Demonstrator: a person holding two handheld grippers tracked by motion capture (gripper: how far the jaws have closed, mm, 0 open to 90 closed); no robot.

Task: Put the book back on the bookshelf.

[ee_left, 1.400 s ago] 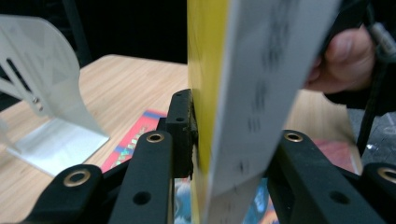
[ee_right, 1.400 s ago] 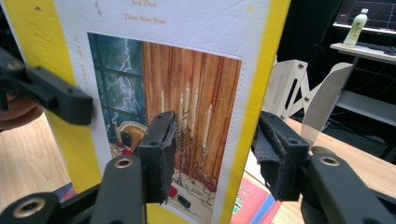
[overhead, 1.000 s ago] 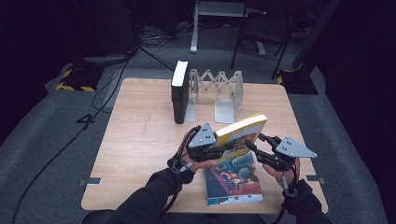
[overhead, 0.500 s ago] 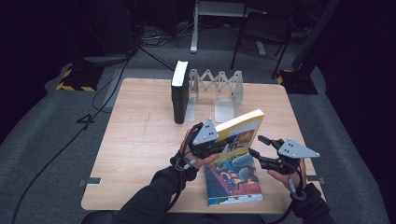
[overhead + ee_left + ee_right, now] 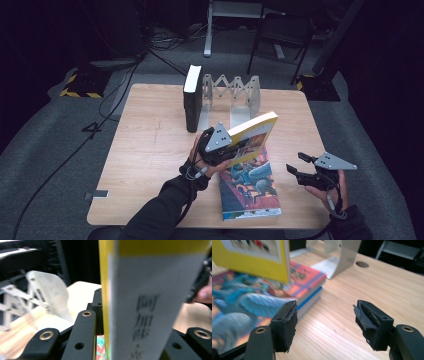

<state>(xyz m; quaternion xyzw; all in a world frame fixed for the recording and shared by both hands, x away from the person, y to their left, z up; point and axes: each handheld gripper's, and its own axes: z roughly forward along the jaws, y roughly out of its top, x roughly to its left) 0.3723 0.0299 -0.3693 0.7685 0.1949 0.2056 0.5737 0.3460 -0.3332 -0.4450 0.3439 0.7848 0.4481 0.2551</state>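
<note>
Right gripper (image 5: 296, 172) has let go of the yellow book (image 5: 254, 135) and drawn back to the table's right edge, its jaws just opening with nothing between them.

The left gripper (image 5: 222, 150), jaws having just closed, is clamped on the yellow book and holds it tilted in the air above the colourful book (image 5: 250, 192) lying flat on the table (image 5: 145, 150). A black book (image 5: 192, 100) already stands against the metal book rack (image 5: 235, 95); by my reading the yellow one goes there next, then the flat one. In the left gripper view the yellow book's spine bears blurred Chinese characters, not clear enough to read.
</note>
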